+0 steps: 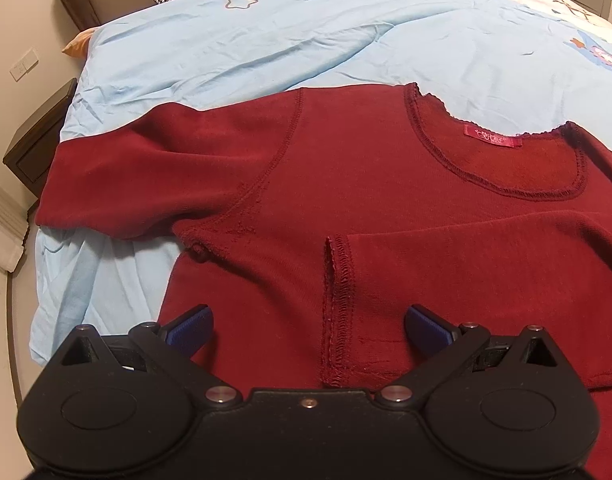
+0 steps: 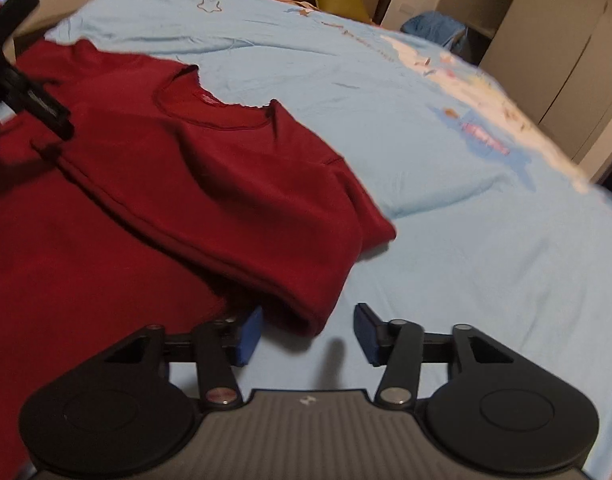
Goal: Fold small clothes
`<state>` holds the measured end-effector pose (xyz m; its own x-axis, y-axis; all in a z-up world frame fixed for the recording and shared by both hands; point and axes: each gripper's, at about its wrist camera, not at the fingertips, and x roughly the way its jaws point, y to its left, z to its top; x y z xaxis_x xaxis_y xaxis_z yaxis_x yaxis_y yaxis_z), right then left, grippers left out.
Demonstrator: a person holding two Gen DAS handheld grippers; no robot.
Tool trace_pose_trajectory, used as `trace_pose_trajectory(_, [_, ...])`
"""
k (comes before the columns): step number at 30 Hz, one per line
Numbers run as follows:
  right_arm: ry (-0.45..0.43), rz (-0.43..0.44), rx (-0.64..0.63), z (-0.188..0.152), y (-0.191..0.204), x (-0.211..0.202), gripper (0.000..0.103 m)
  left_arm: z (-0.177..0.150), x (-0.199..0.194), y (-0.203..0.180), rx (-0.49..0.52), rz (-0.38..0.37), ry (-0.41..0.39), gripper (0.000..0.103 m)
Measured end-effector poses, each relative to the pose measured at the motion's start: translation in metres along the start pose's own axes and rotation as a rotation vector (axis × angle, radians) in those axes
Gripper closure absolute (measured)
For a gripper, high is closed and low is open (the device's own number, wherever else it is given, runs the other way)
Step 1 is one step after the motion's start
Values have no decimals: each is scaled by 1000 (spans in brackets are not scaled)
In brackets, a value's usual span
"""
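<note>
The left gripper (image 1: 309, 330) is hovering spread wide over the dark red long-sleeved top (image 1: 345, 208), gripping nothing. The right gripper (image 2: 307, 334) is hanging spread at the top's folded right edge. The top is lying flat on the light blue duvet (image 1: 266, 40), one sleeve (image 1: 445, 264) folded across its chest, neckline far.

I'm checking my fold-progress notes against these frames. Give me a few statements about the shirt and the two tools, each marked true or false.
1. The red shirt lies on a light blue bedspread. True.
2. The left tool is shut on the shirt's hem. False: it is open above the fabric, gripping nothing.
3. One sleeve is already folded across the shirt's body. True.
4. The other sleeve is also folded in. False: it lies stretched out sideways.
5. The right tool is open near the folded edge. True.
</note>
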<state>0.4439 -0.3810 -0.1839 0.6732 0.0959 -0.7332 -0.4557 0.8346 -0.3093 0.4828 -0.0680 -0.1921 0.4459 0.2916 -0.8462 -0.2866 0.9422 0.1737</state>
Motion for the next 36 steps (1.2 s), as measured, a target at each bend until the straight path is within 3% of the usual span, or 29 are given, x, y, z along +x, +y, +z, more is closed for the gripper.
trace_pose_trajectory(1, [-5,-5,24,3,0,1,89,0,0,1,-3,-2,1,1])
trace_pose_trajectory(5, [-83,-68,289,-5,-8,-29,96,0,-1,2,-2,-11,-3,1])
trace_pose_trajectory(9, [33,-42,534,-37,-6,-23,96,-2,4,3,-2,-17,11,1])
trace_pose_trajectory(11, [52,-28,593,-45,-4,-14,95,-1,5,5,-2,-21,15,1])
trace_pose_trajectory(13, [45,-28,614,-39,-9,-17,89,0,6,7,0,-24,12,1])
trace_pose_trajectory(15, [20,-59,603,-30,-15,-29,61,0,7,11,-1,-32,11,1])
trace_pose_trajectory(20, [-88,-59,611,-1,-35,-50,45,-4,10,18,-26,-53,19,1])
trace_pose_trajectory(26, [-91,131,804,23,-68,-45,33,-7,9,24,-30,-74,23,1])
trace_pose_trajectory(31, [52,60,749,7,-63,-61,32,-6,10,25,-42,-86,26,0])
trace_pose_trajectory(36, [19,46,766,1,-64,-46,33,-8,11,25,-33,-89,19,0])
